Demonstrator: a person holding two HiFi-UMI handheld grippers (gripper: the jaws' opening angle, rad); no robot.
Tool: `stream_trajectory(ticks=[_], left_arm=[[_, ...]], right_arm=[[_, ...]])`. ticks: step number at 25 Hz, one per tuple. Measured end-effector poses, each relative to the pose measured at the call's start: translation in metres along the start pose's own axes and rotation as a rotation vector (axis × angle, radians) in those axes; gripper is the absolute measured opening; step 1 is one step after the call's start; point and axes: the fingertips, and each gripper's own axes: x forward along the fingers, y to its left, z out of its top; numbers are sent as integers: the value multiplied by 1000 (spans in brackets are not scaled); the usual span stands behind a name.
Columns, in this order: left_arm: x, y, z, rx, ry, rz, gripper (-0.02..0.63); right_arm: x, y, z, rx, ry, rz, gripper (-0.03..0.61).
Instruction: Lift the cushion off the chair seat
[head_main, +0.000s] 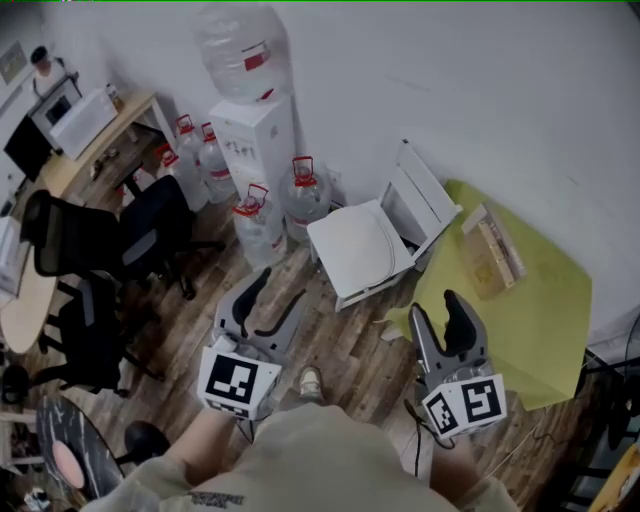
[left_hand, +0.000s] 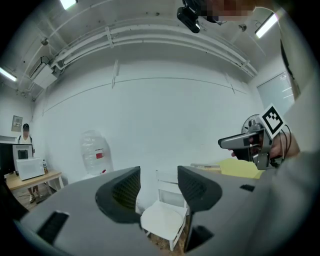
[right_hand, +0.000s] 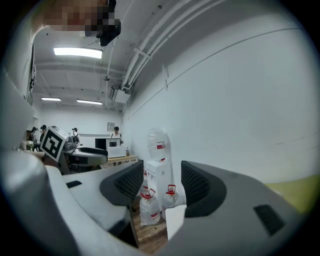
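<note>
The cushion (head_main: 355, 245) sits mid-frame on the chair (head_main: 425, 190). Below it, the left gripper (head_main: 280, 292) and the right gripper (head_main: 435, 306) gape empty.

Office: desk (head_main: 135, 108), swivel chairs (head_main: 75, 235), water dispenser (head_main: 255, 135), spare water jugs (head_main: 258, 225), ceiling strip lights (right_hand: 77, 51).

You've got a white square cushion (head_main: 355, 245) on a white slatted wooden chair (head_main: 422, 195), a yellow-green table cover (head_main: 545, 310), red-capped clear plastic water jugs (head_main: 258, 228) and a brown plank floor (head_main: 340, 345). Your grey left gripper (head_main: 280, 287) and right gripper (head_main: 435, 305) show black-and-white marker cubes (head_main: 240, 385).
</note>
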Motion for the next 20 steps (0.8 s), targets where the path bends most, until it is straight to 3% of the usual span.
stream_trajectory(ticks=[8,20], left_arm=[[53,57,-21,-7,24,-52,230],[102,69,-26,-7,40,-100,232]], right_arm=[[76,-4,-9,2,23,-38,235],[114,-30,-26,23,73,-69,239]])
